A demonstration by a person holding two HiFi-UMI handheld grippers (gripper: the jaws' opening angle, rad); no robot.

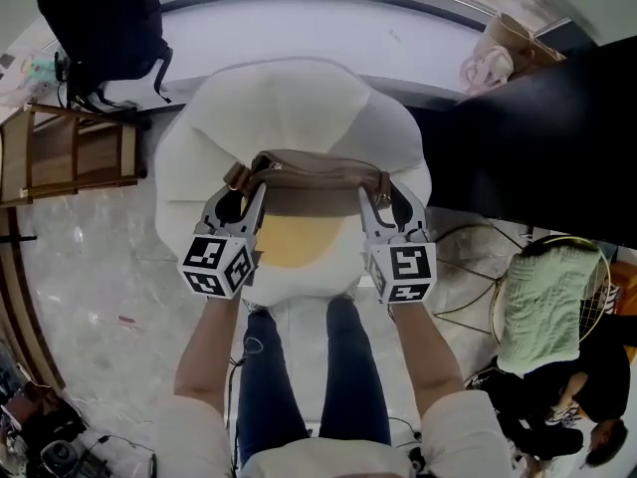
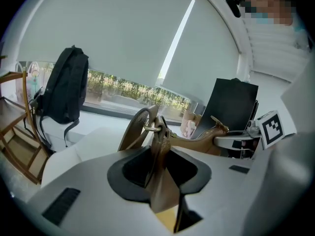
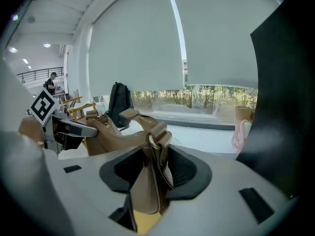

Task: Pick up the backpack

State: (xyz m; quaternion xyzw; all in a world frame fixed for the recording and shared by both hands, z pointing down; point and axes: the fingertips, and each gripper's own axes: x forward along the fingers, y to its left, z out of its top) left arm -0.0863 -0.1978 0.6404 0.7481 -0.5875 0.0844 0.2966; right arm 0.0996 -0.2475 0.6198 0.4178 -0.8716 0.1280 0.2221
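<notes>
A brown leather bag (image 1: 317, 182) hangs in the air between my two grippers, above a white cushioned seat (image 1: 299, 98) with a yellow patch (image 1: 294, 239). My left gripper (image 1: 244, 195) is shut on the bag's left end by its strap ring, and in the left gripper view the brown leather (image 2: 160, 149) fills the gap of that gripper (image 2: 160, 173). At the other end my right gripper (image 1: 383, 197) is shut on the bag; the right gripper view shows leather (image 3: 150, 171) pinched in this gripper (image 3: 152, 173). A black backpack (image 1: 105, 23) stands on the window ledge, far left.
A wooden rack (image 1: 70, 152) stands left of the seat. A tall black panel (image 1: 537, 137) rises to the right, with a pale tote (image 1: 503, 53) behind it. A green cloth (image 1: 547, 302) lies over a wire chair at the lower right, a person beside it.
</notes>
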